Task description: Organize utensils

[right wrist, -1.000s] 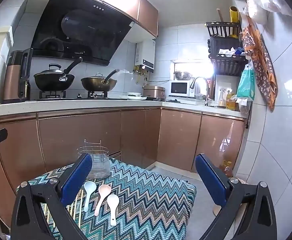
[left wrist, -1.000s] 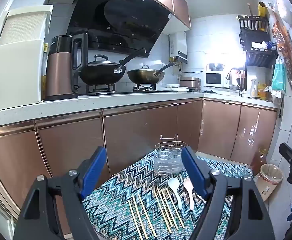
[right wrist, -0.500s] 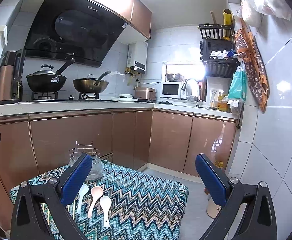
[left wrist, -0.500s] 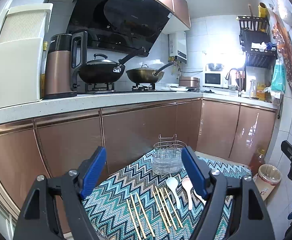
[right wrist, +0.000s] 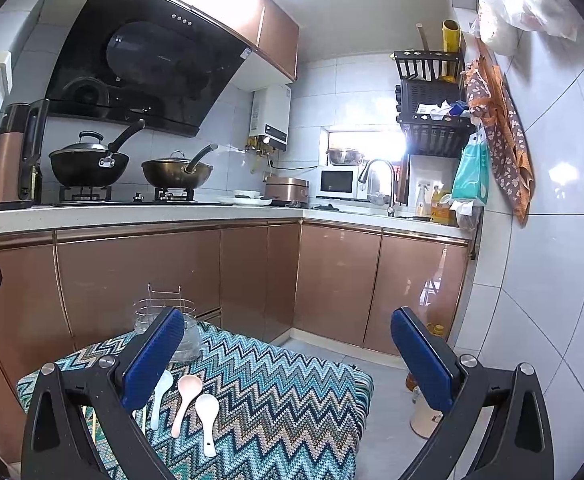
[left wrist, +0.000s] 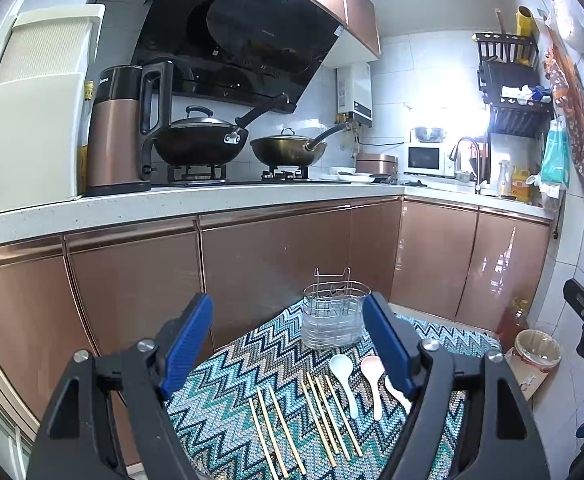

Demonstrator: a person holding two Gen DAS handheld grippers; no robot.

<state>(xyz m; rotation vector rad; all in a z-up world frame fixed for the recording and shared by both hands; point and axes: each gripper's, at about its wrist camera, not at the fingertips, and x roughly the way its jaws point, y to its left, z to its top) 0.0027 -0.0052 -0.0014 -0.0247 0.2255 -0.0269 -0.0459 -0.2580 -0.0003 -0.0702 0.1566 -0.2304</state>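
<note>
You're lining up, nothing grabbed yet.
Both the left gripper [left wrist: 287,344] and right gripper [right wrist: 287,358] are hanging spread and empty; you're needing to drop onto the chopsticks [left wrist: 312,420] or spoons [right wrist: 187,400], then carry them to the wire holder [left wrist: 334,316].

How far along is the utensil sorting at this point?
Nothing looks done: the holder shows no utensils inside. Nothing is in hand: the left gripper and right gripper are both open and empty above the table. Left to do: the chopsticks and three spoons, white, pink and another white, all lie on the cloth.
</note>
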